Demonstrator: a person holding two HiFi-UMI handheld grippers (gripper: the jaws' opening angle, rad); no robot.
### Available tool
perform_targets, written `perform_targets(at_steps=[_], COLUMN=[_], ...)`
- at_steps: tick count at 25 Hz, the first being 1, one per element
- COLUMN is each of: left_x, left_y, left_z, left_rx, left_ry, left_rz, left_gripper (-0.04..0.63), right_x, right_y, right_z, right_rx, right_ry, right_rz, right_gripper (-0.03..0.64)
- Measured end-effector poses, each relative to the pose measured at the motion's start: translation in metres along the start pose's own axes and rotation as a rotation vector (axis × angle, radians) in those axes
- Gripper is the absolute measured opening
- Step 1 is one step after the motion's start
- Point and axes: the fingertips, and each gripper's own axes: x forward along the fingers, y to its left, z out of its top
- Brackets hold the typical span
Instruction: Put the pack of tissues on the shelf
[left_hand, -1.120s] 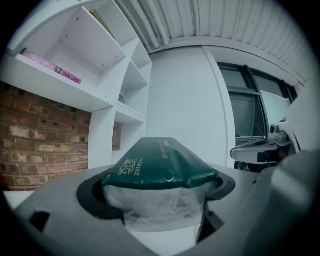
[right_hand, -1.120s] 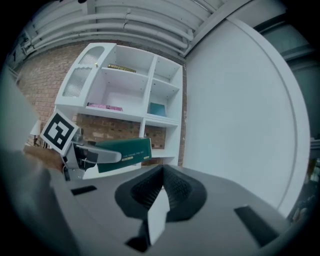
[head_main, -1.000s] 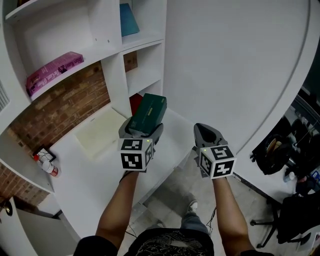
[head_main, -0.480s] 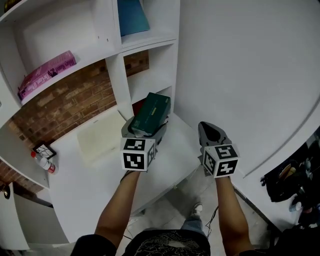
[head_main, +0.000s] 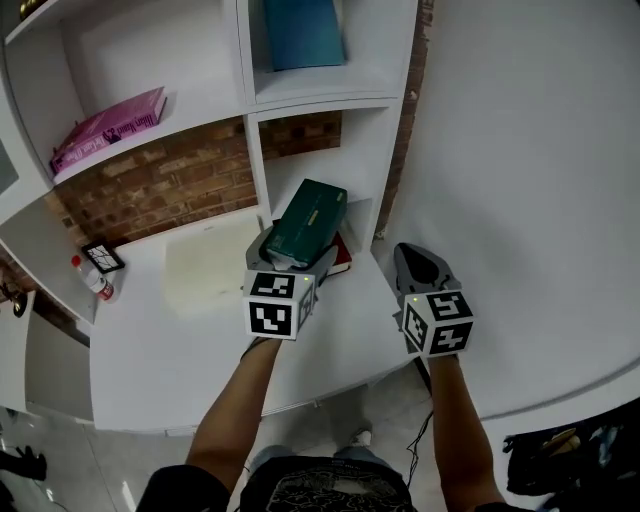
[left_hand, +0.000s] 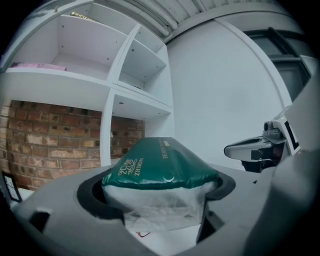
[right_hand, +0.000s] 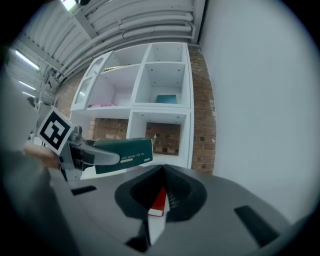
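Observation:
The pack of tissues (head_main: 308, 222) is dark green with a clear white end, and my left gripper (head_main: 291, 258) is shut on that end. The pack points at the lower middle compartment (head_main: 318, 160) of the white shelf, above the desk's back edge. In the left gripper view the pack (left_hand: 162, 165) fills the space between the jaws. My right gripper (head_main: 419, 264) hangs to the right of it, shut and empty. From the right gripper view, the pack (right_hand: 127, 152) and the left gripper (right_hand: 90, 157) show at the left.
A red book (head_main: 342, 256) lies on the white desk (head_main: 160, 350) under the pack. A pink pack (head_main: 108, 130) rests on a left shelf and a teal item (head_main: 305, 32) in an upper compartment. A bottle (head_main: 90, 278), small frame (head_main: 103, 257) and cream pad (head_main: 205, 270) sit left.
The shelf has swung to face me squarely. The left gripper with the pack now sits over the red book in front of the lower compartment. The right gripper kept its place beside it.

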Motion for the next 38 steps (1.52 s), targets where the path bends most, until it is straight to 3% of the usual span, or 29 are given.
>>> perform_targets(at_steps=[7, 15, 30, 38], left_x=[0.013, 0.029, 0.122, 0.168], left_y=[0.005, 0.004, 0.043, 0.063], left_z=[0.002, 0.010, 0.029, 0.026], left_rx=[-0.003, 0.003, -0.009, 0.011], left_ry=[0.026, 0.038, 0.037, 0.082], left_rz=[0.150, 0.218, 0.177, 0.155], left_gripper=[0.466, 0.468, 0.468, 0.469], right_x=[0.030, 0.045, 0.094, 0.126], right_y=[-0.020, -0.018, -0.024, -0.032], right_z=[-0.002, 0.006, 0.020, 0.026], right_rx=[0.015, 0.034, 0.004, -0.002], right_ry=[-0.013, -0.043, -0.047, -0.052], right_rz=[0.142, 0.244, 0.223, 0.215], right_gripper=[0.003, 0.003, 0.003, 0.003])
